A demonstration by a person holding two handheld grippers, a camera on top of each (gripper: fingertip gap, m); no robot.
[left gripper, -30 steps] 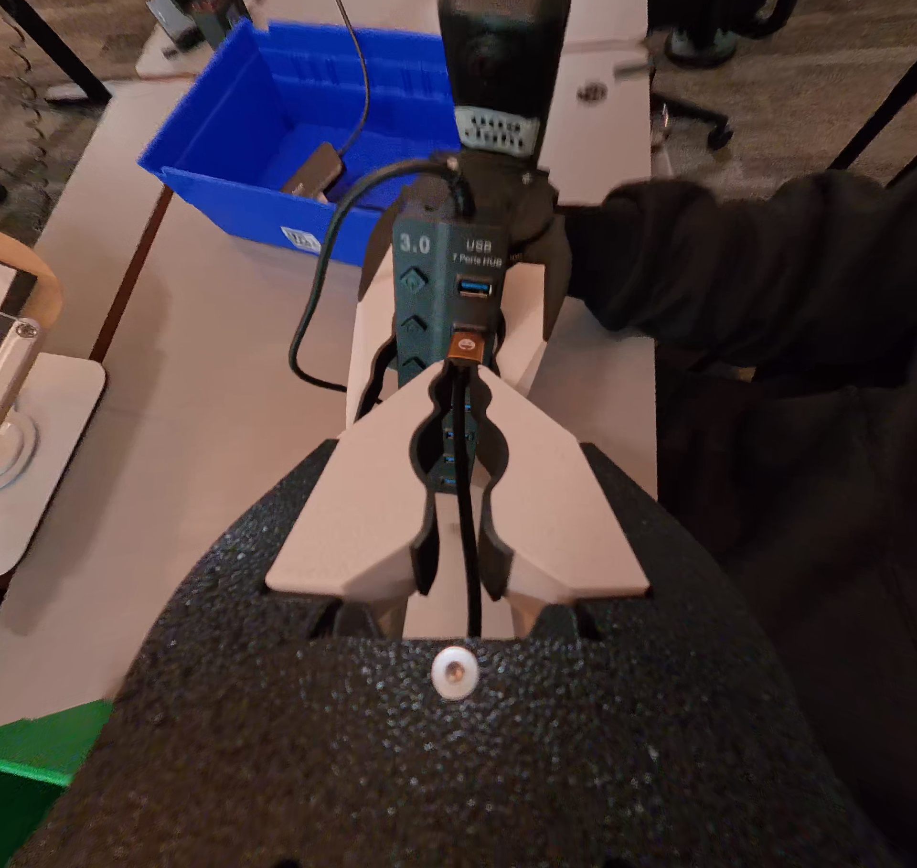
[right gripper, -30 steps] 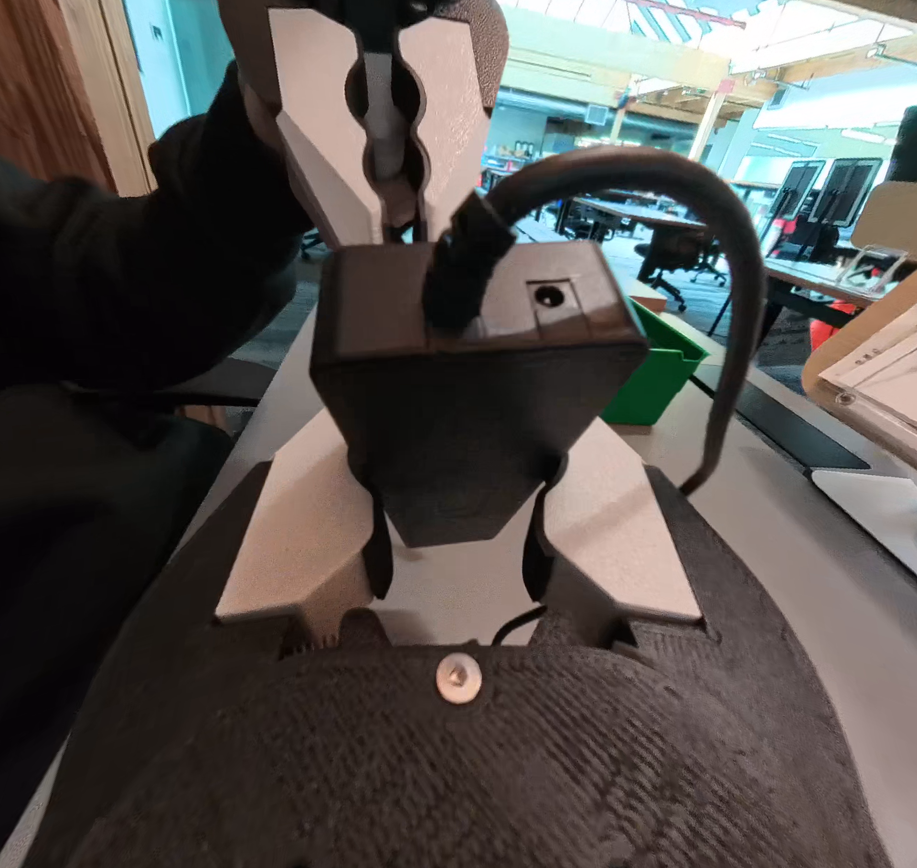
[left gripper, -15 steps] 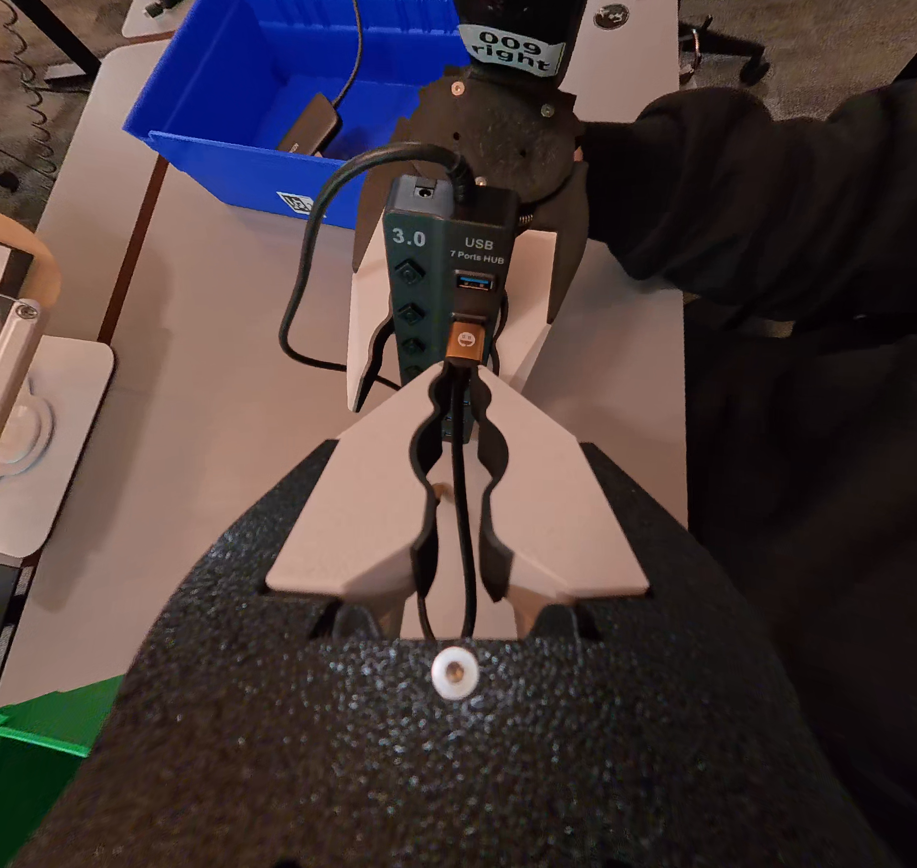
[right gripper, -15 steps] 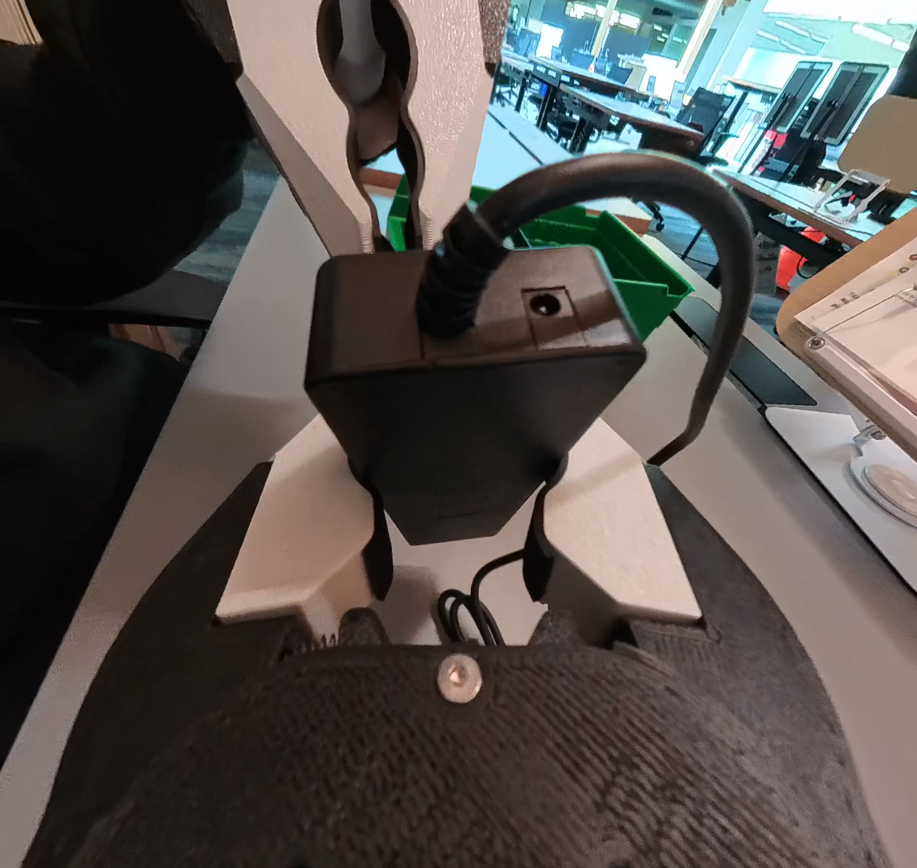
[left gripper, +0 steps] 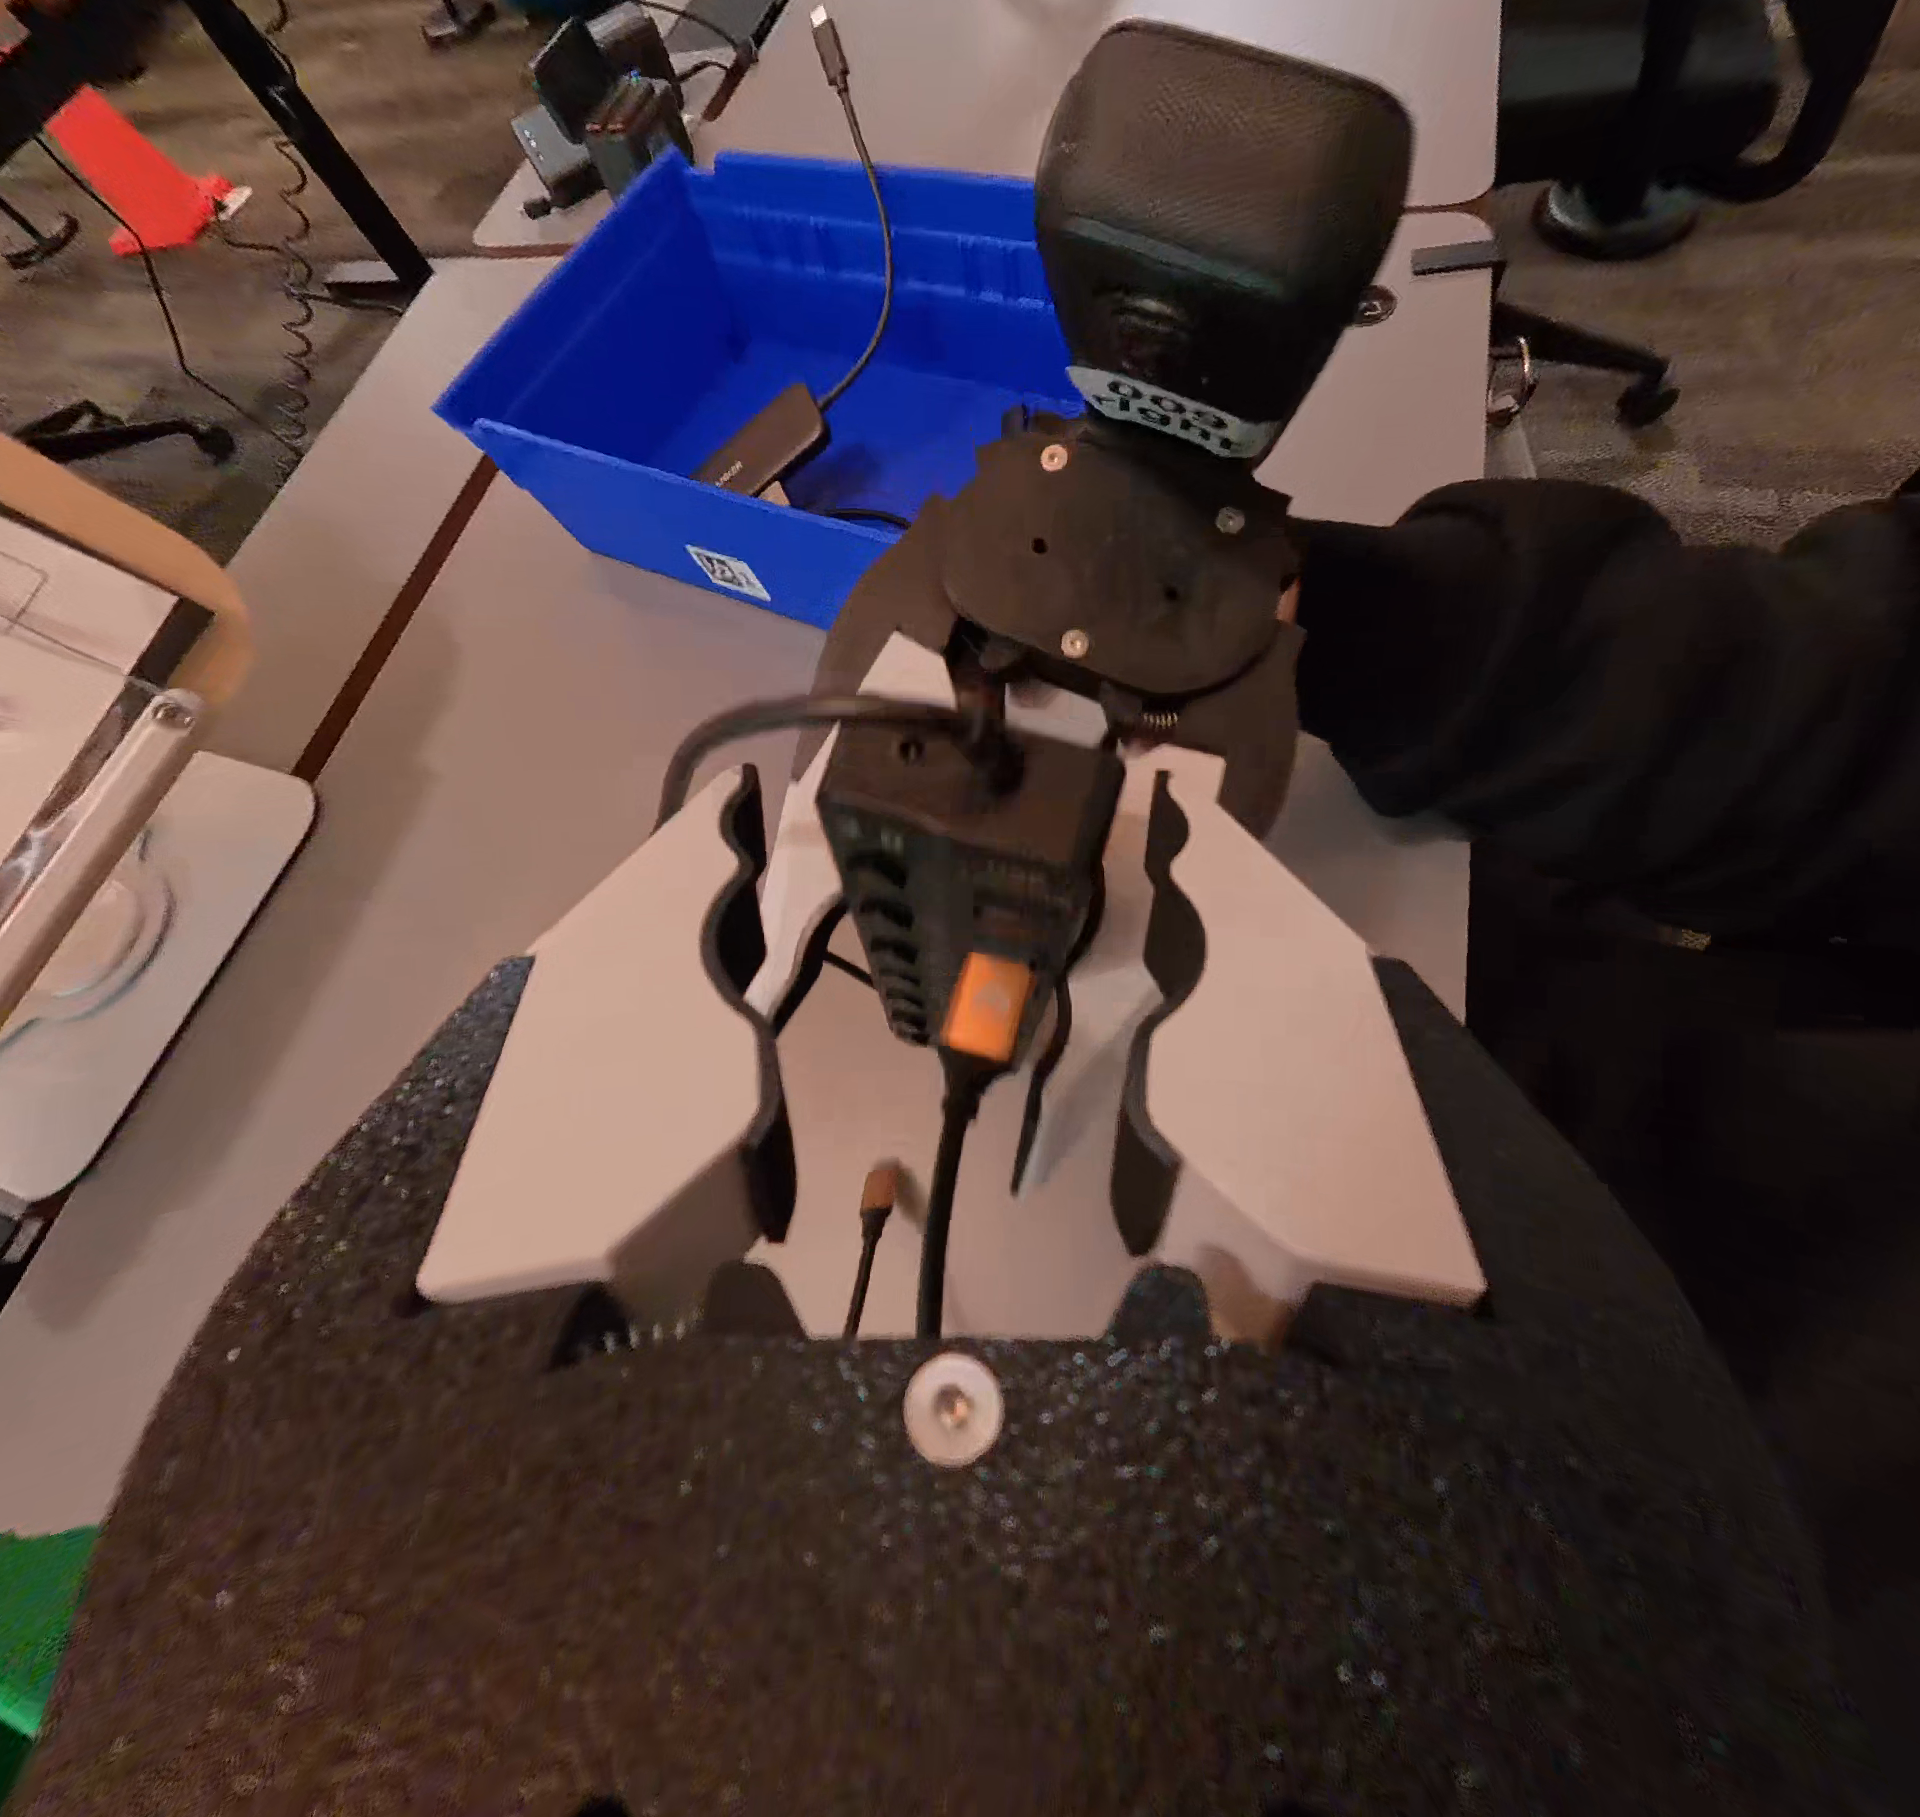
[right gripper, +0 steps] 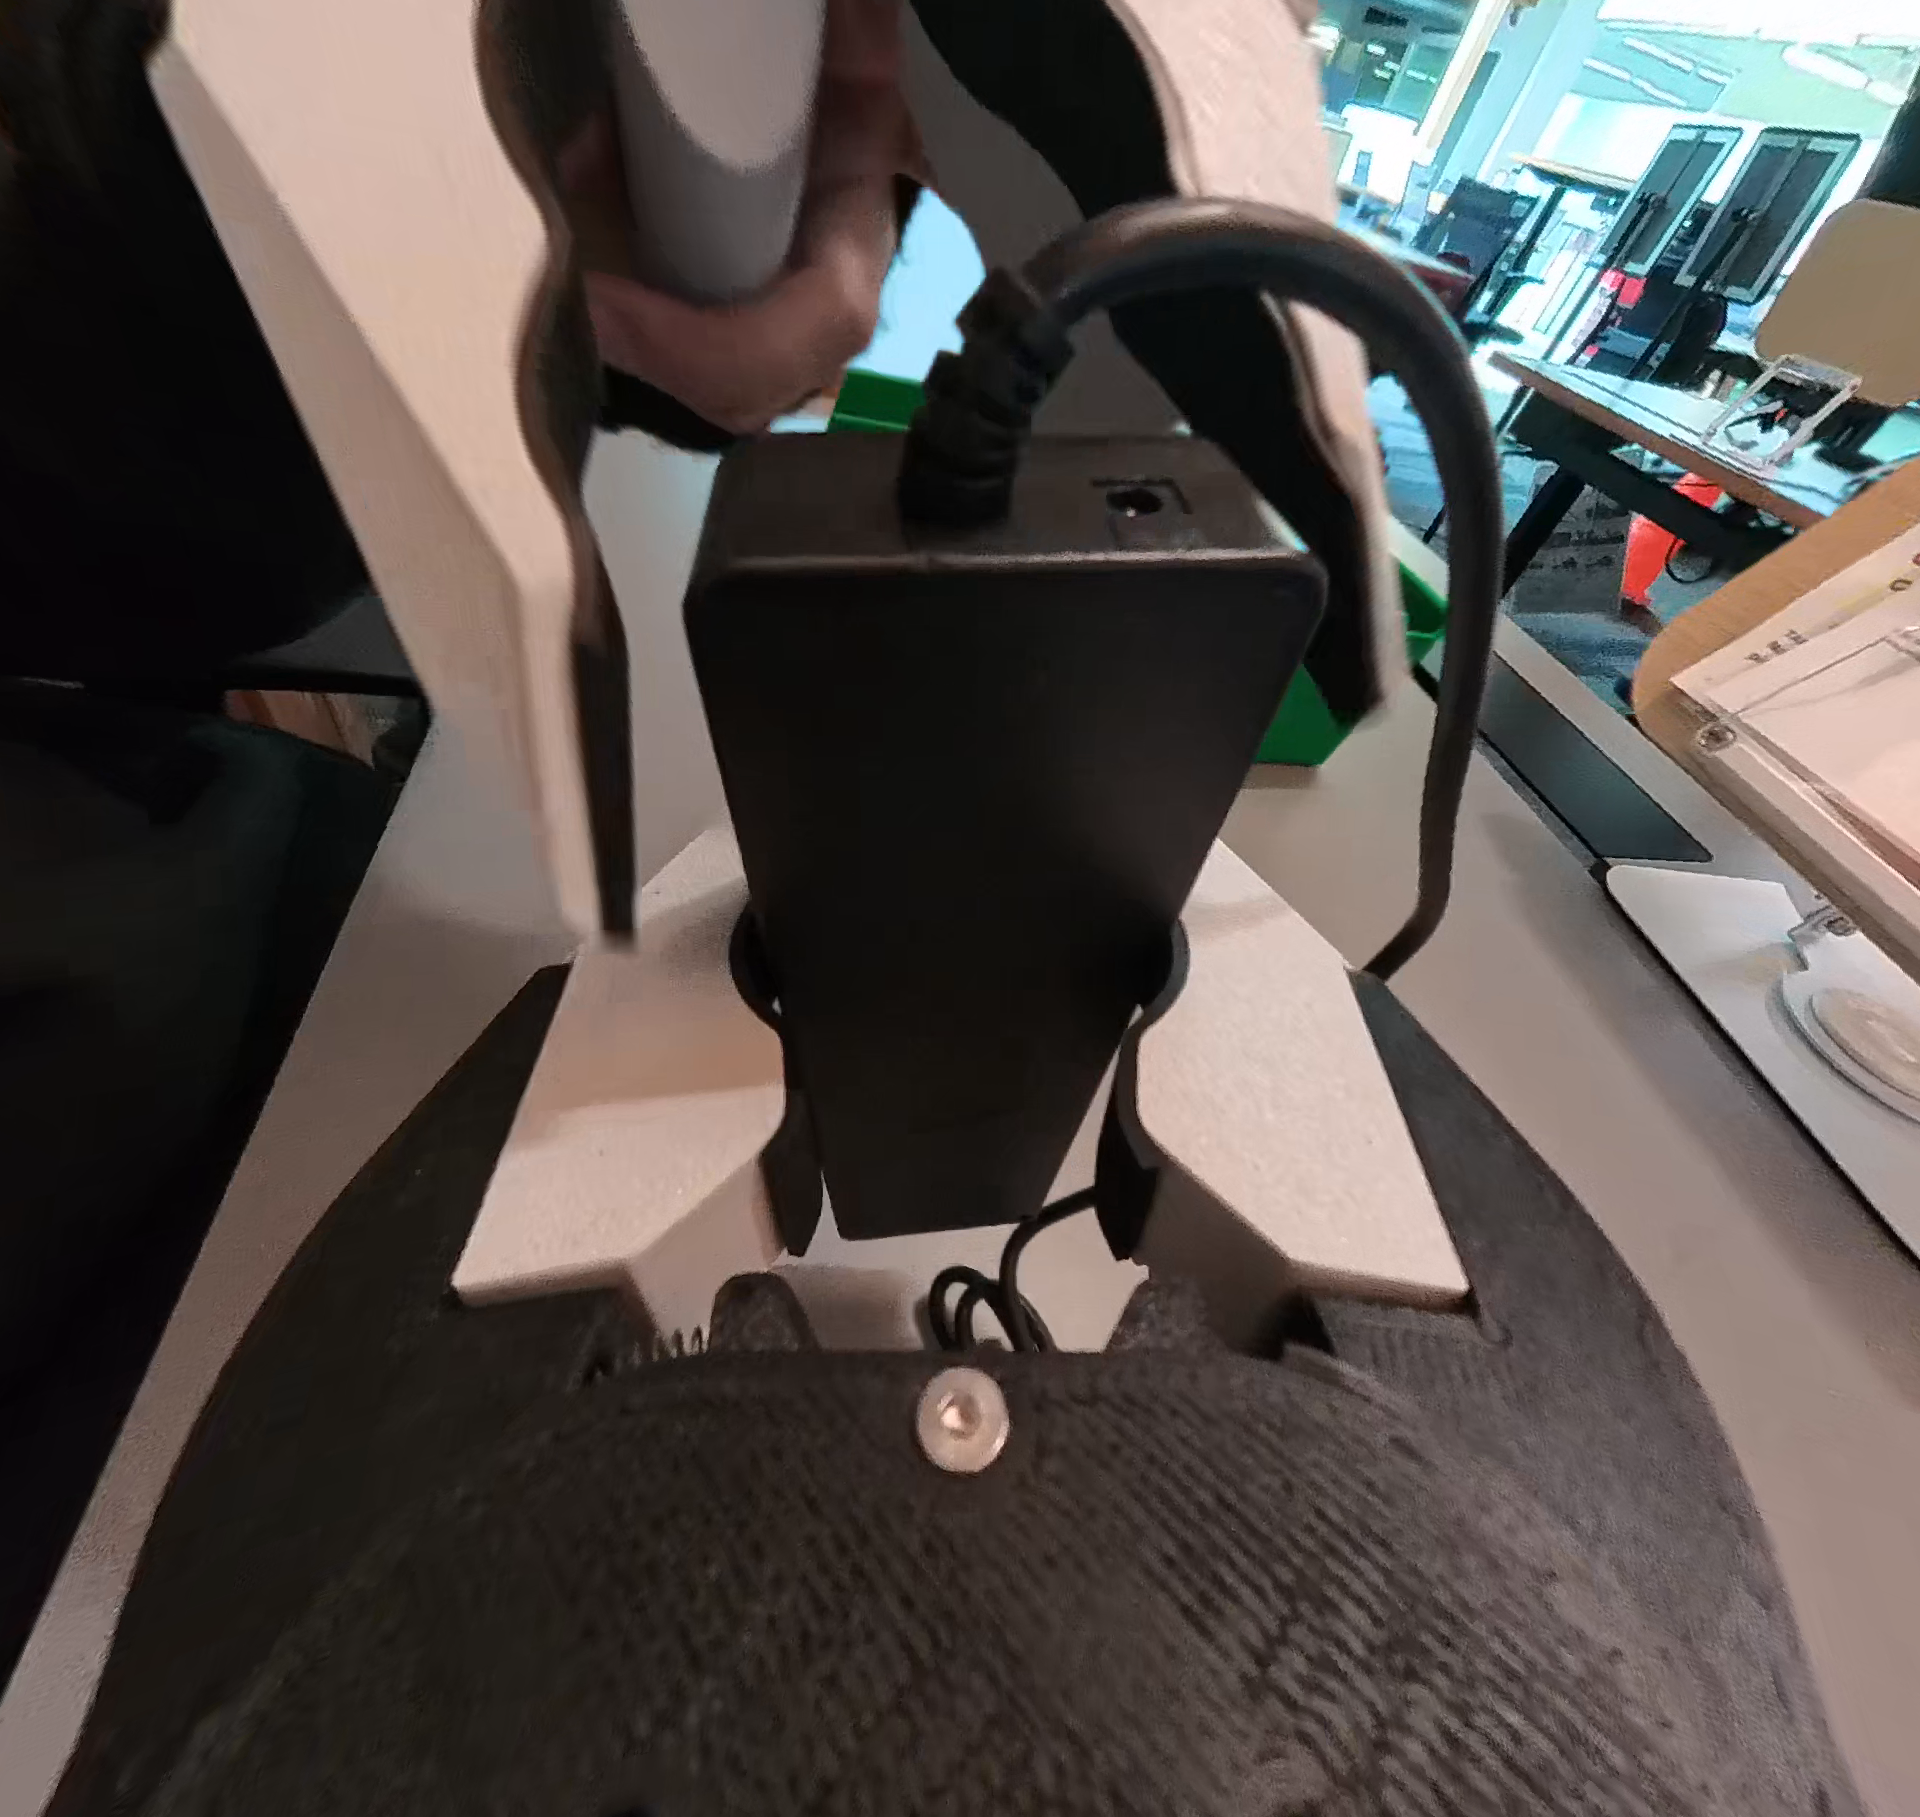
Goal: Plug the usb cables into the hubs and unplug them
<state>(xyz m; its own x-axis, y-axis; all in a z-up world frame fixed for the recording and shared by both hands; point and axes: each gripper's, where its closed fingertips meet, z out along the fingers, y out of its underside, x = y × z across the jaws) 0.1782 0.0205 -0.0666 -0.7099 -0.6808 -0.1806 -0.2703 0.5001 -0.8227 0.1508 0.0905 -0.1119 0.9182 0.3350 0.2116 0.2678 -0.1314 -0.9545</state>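
Left jaws wide apart around the plugged-in orange USB plug (left gripper: 985, 1007); right jaws clamped on the hub (right gripper: 987, 832).

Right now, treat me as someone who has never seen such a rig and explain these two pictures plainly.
No robot here: a person holds a two-fingered gripper in each hand, each with a camera looking along its jaws. The left camera's picture shows the left gripper, jaws open, facing a dark USB hub with an orange plug in a port. The other picture shows the right gripper clamping that hub. Behind, a blue bin on the grey table holds a second hub.
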